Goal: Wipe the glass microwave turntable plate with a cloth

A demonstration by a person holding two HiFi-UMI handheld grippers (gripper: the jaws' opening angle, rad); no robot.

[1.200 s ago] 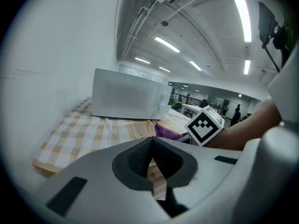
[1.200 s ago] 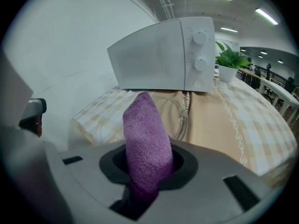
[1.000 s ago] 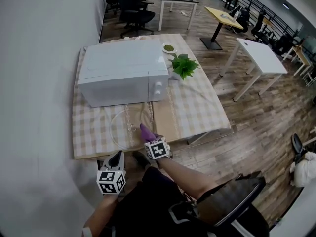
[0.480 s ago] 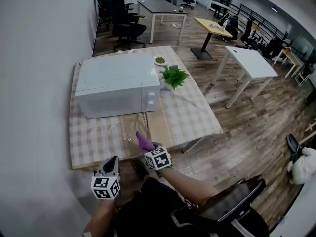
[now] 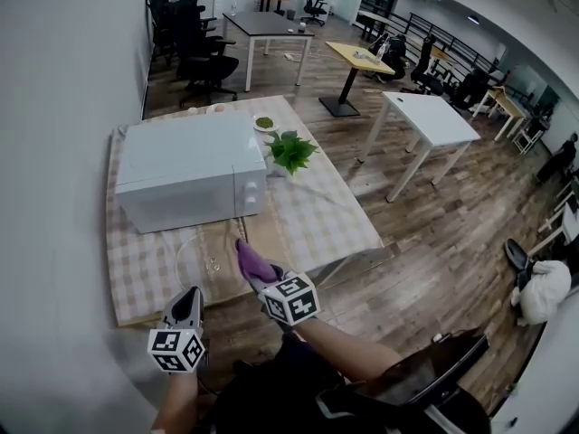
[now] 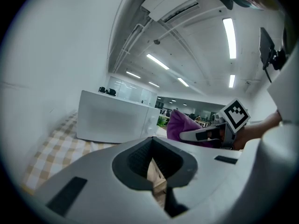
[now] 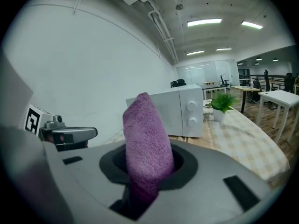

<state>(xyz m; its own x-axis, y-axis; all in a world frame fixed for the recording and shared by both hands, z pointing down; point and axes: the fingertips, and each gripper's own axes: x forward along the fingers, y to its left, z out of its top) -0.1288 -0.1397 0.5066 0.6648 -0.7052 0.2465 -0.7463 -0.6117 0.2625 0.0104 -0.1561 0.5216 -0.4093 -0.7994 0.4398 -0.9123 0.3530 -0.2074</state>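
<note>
Now my right gripper (image 7: 145, 171) clamped on the purple cloth (image 7: 147, 129), my left gripper (image 6: 152, 168) closed empty, glass plate (image 5: 201, 259) before the microwave (image 5: 181, 170).

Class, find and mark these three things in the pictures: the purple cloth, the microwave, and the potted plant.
purple cloth (image 7: 147, 139): right gripper view, on the middle of its upright fold.
microwave (image 5: 185, 161): head view, on its flat top.
potted plant (image 5: 289, 150): head view, on its green leaves.

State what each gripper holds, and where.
Right gripper holds the purple cloth by its lower end, pinched between the jaws. Left gripper holds nothing.
</note>
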